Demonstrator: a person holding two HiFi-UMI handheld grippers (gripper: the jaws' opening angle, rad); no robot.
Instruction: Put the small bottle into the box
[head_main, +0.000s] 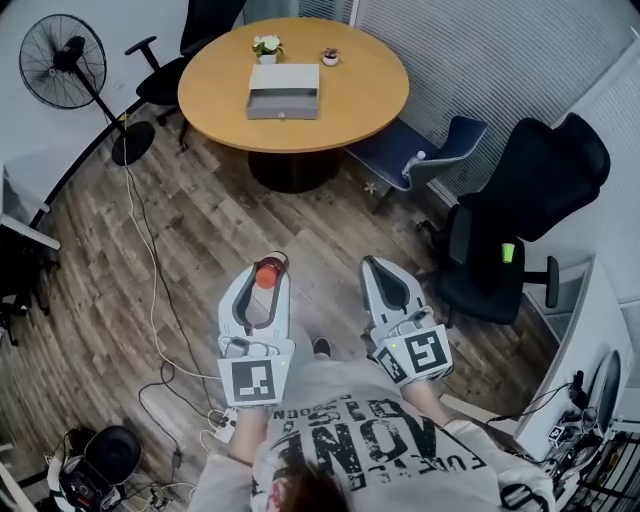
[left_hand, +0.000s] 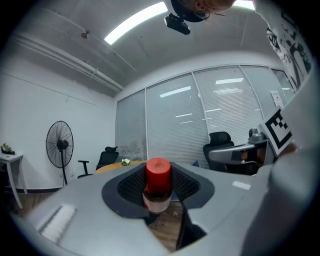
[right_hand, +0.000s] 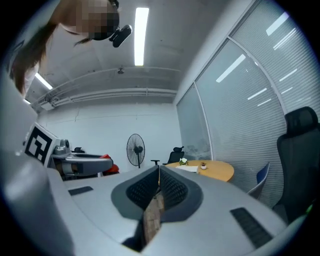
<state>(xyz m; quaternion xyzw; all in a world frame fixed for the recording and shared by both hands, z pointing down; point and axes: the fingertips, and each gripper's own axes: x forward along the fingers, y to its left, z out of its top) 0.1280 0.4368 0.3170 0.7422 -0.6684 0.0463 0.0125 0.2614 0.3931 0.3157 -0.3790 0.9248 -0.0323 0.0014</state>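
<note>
left gripper (head_main: 266, 266) has its jaws part way closed on the small bottle (head_main: 267, 274), pads pressing on the body, red cap standing clear above them. it is held level out in front of the person. right gripper (head_main: 372, 263) is beside it, jaws fully together with nothing between them. both are over the wood floor (head_main: 200, 230), well short of the round counter (head_main: 380, 100). the grey box (head_main: 283, 92) sits near the counter's middle, with two small plant pots (head_main: 266, 45) just behind it. step in hand looks like the carry: walk the bottle in level, keep the squeeze constant so it doesn't slip, come in over the near rim of the box and lower before letting go. mind the cable (head_main: 150, 300) on the floor. views: the left gripper view shows the bottle (left_hand: 158, 186) upright and centred in the pads, which the head view only shows from above as a red dot. it shows the counter as a thin edge, box not made out. the head view alone gives the box's place and the gap to cover. the right gripper view confirms the shut, empty jaws. i can't tell from here whether the box is open on top.
</note>
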